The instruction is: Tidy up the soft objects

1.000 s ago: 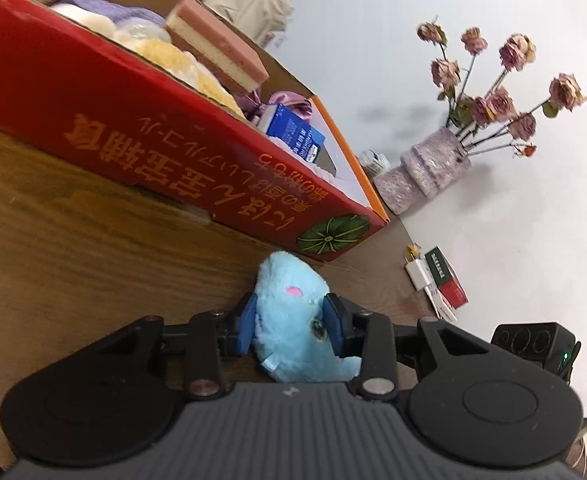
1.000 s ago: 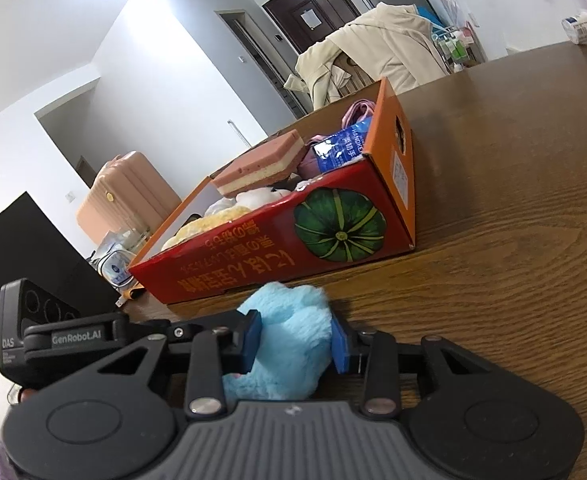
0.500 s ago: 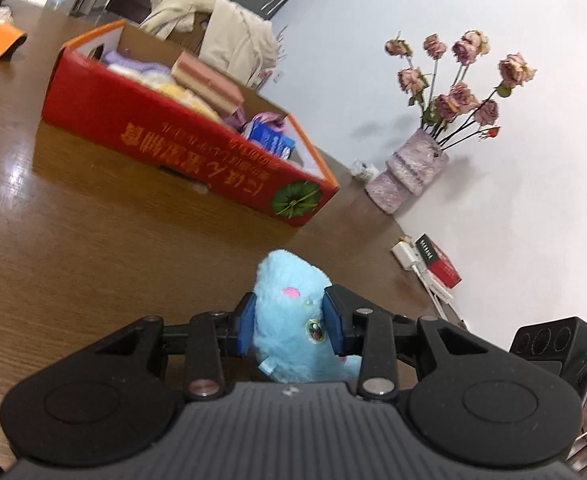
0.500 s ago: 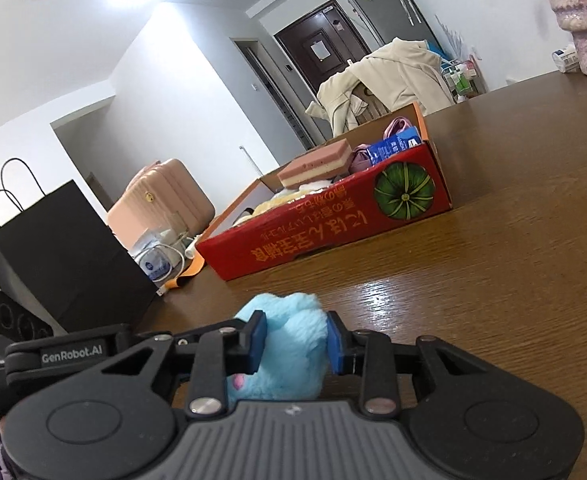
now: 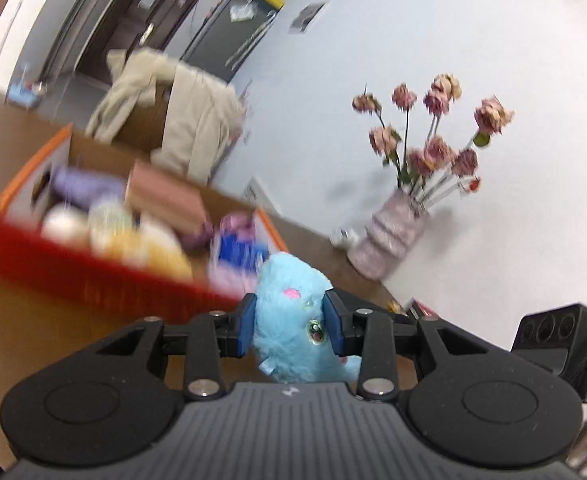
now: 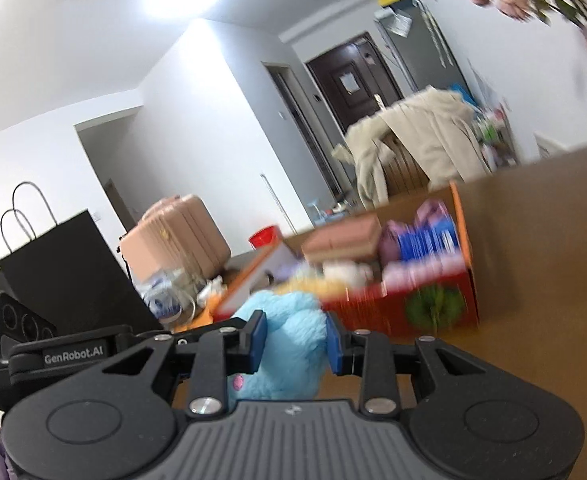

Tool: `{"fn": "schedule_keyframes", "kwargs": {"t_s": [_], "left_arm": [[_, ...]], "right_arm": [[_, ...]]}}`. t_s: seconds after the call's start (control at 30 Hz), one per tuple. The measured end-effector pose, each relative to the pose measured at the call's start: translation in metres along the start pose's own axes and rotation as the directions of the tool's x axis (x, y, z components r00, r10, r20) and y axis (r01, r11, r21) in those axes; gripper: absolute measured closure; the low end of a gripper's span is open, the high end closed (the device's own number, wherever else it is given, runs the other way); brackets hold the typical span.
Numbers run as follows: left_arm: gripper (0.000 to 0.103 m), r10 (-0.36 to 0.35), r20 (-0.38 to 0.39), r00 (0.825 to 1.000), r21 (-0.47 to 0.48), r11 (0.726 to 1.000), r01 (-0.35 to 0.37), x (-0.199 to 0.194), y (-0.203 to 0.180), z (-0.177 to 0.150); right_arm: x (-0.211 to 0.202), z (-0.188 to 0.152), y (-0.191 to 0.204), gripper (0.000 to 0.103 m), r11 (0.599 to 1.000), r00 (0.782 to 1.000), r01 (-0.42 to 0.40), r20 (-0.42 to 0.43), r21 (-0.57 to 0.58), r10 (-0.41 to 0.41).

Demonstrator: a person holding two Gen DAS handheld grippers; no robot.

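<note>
Both grippers, left (image 5: pixel 289 322) and right (image 6: pixel 295 340), pinch one blue plush (image 5: pixel 293 312) at lower centre of frame, held above the table (image 6: pixel 541 240). It looks mid-carry; next it needs lowering into the red box (image 5: pixel 93 268), mid-left, then letting go.

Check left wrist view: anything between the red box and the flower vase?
Bare brown tabletop between the red box and flower vase; only a small blurred white item beside the vase base.

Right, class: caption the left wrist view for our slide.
Left claw grips a blue plush toy before a red box of soft things.
</note>
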State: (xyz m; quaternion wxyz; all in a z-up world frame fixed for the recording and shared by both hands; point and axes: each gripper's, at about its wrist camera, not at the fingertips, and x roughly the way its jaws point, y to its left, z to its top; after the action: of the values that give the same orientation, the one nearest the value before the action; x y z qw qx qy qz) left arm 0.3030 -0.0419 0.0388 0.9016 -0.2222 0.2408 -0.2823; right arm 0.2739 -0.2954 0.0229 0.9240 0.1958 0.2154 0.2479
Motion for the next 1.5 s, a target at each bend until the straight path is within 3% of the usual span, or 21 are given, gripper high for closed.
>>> {"fn": "schedule_keyframes", "kwargs": {"t_s": [0.2,0.33,0.4,0.43,0.5,0.57,0.67,0.87,1.0,1.13,1.2,1.27,1.3,1.37,1.47,1.5], "left_arm": [[0.068,0.053,0.014,0.999,0.049,0.997,-0.053,0.058,0.023,0.053],[0.067,0.119,0.005,0.993,0.085,0.989,-0.119,0.089,0.042,0.063],[0.072,0.137,0.000,0.991,0.098,0.986,-0.136,0.098,0.050,0.059],[0.072,0.131,-0.005,0.991,0.104,0.986,-0.130,0.102,0.053,0.054],[0.072,0.147,-0.031,0.989,0.142,0.980,-0.141,0.108,0.056,0.045],[0.072,0.167,-0.040,0.985,0.144,0.977,-0.160,0.112,0.060,0.040],[0.072,0.151,-0.074,0.986,0.115,0.983,-0.142,0.118,0.068,0.036],[0.071,0.177,-0.066,0.982,0.127,0.978,-0.167,0.118,0.067,0.033],[0.070,0.215,-0.056,0.975,0.154,0.967,-0.205,0.110,0.058,0.041],[0.065,0.257,-0.006,0.966,0.199,0.947,-0.251,0.077,0.049,0.049],[0.061,0.301,-0.005,0.954,0.226,0.929,-0.292,0.056,0.050,0.050],[0.056,0.358,0.008,0.934,0.248,0.904,-0.349,0.033,0.052,0.048],[0.047,0.383,0.020,0.923,0.252,0.892,-0.376,0.021,0.054,0.046],[0.032,0.439,0.058,0.897,0.251,0.863,-0.439,-0.003,0.057,0.040],[0.024,0.491,0.114,0.863,0.261,0.824,-0.503,-0.031,0.059,0.028],[0.018,0.504,0.126,0.854,0.264,0.813,-0.519,-0.038,0.058,0.024]], "right_arm": [[0.068,0.064,-0.027,0.073,0.998,0.998,-0.061,-0.013,-0.019,0.061],[0.119,0.086,-0.055,0.073,0.996,0.994,-0.087,-0.059,0.002,0.087],[0.141,0.087,-0.064,0.073,0.996,0.993,-0.087,-0.081,-0.013,0.086],[0.149,0.085,-0.068,0.074,0.997,0.994,-0.068,-0.092,-0.039,0.064],[0.165,0.076,-0.069,0.081,0.993,0.989,0.038,-0.139,-0.115,-0.054],[0.178,0.067,-0.072,0.082,0.978,0.972,0.127,-0.177,-0.167,-0.157],[0.181,0.061,-0.073,0.086,0.975,0.968,0.122,-0.194,-0.183,-0.158],[0.193,0.045,-0.068,0.093,0.964,0.956,0.133,-0.227,-0.232,-0.187],[0.187,0.047,-0.065,0.091,0.963,0.955,0.145,-0.223,-0.227,-0.196],[0.153,0.059,-0.057,0.084,0.962,0.968,0.175,-0.144,-0.208,-0.207],[0.130,0.061,-0.055,0.071,0.963,0.969,0.197,-0.111,-0.186,-0.220],[0.103,0.059,-0.051,0.069,0.956,0.964,0.230,-0.090,-0.184,-0.250],[0.092,0.058,-0.049,0.069,0.951,0.962,0.244,-0.077,-0.188,-0.262],[0.068,0.055,-0.044,0.059,0.944,0.957,0.273,-0.046,-0.185,-0.286],[0.036,0.046,-0.035,0.044,0.937,0.951,0.306,0.001,-0.171,-0.310],[0.029,0.042,-0.034,0.044,0.936,0.950,0.308,0.007,-0.169,-0.312]]}}
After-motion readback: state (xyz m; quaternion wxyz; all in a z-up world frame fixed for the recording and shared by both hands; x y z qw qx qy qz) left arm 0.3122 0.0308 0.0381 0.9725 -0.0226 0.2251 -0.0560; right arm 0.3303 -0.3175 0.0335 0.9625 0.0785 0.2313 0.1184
